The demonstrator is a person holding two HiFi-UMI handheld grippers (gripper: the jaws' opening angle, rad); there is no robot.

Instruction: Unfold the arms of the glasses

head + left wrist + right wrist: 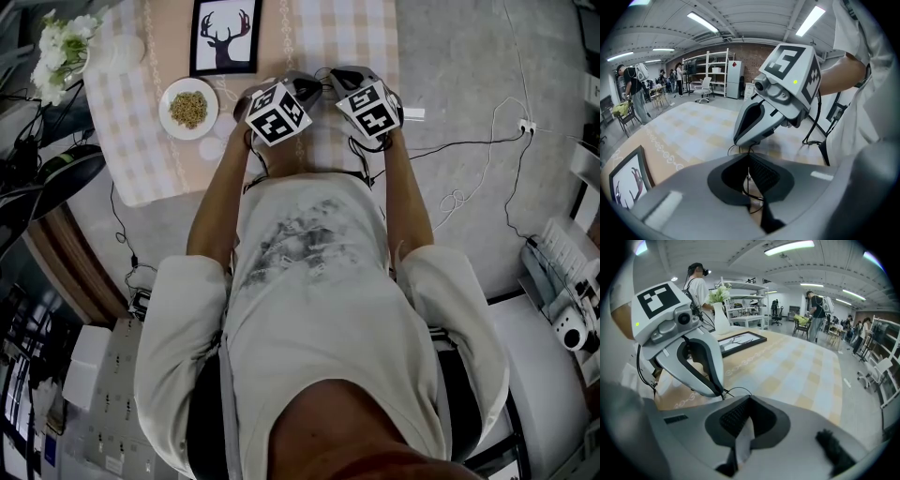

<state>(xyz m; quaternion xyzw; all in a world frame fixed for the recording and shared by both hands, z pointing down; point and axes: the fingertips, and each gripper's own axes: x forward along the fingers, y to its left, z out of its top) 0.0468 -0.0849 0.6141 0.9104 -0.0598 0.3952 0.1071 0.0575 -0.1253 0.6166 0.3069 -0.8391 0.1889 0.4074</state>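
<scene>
The glasses (739, 150) are a thin dark wire frame, of which only loops of wire show between the two grippers' tips. My left gripper (750, 160) is shut with a strand of that wire running down between its jaws. My right gripper (749, 400) is shut too, and the wire loop (737, 390) leads from the left gripper's tip (719, 393) into its jaws. In the head view both grippers, left (309, 87) and right (334, 78), meet tip to tip above the table's near edge and hide the glasses.
A checked cloth covers the table (361, 28). A framed deer picture (226, 36), a white plate of food (188, 109) and a vase of white flowers (59, 45) stand to the left. Cables (469, 155) trail on the floor at the right. Other people stand in the room behind.
</scene>
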